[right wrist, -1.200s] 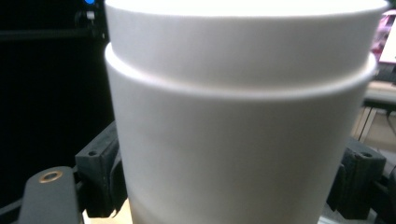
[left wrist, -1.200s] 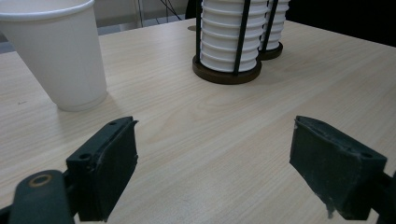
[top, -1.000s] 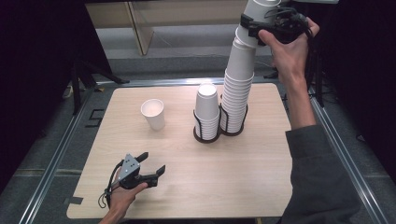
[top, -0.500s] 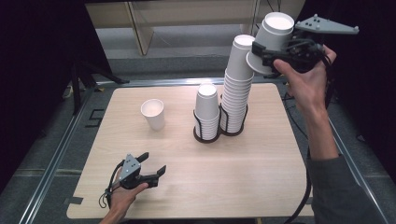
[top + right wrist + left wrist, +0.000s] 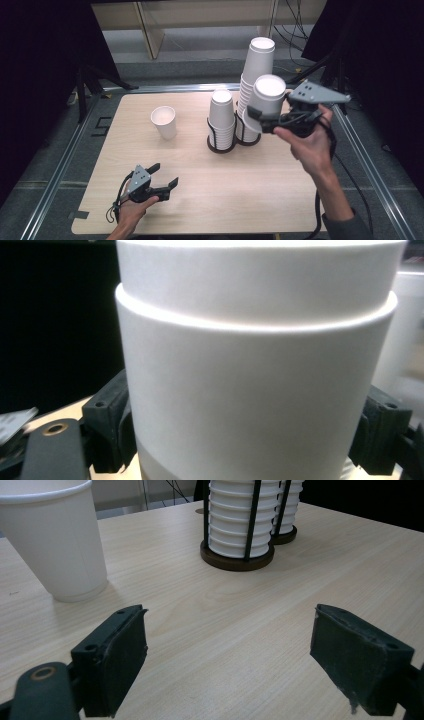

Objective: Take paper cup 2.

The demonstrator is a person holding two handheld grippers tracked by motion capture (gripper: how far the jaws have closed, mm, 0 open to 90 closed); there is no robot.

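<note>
My right gripper (image 5: pixel 258 120) is shut on a white paper cup (image 5: pixel 268 99), held tilted in the air just right of the tall cup stack (image 5: pixel 259 64). In the right gripper view the cup (image 5: pixel 250 365) sits between both black pads (image 5: pixel 107 430), and a second rim band shows near its top. My left gripper (image 5: pixel 163 178) rests low at the table's front left, open with nothing between its jaws (image 5: pixel 230 665). A single upright cup (image 5: pixel 165 121) stands at the back left, also seen close in the left gripper view (image 5: pixel 55 540).
A short cup stack (image 5: pixel 221 117) sits in a black wire holder (image 5: pixel 237 555) mid-table, with the tall stack's holder (image 5: pixel 284 530) right behind it. The wooden table (image 5: pixel 240 195) has metal rails along its sides. Dark stands rise around it.
My right hand has come down and to the right from the top of the tall stack, carrying the cup. The left gripper has stayed put.
</note>
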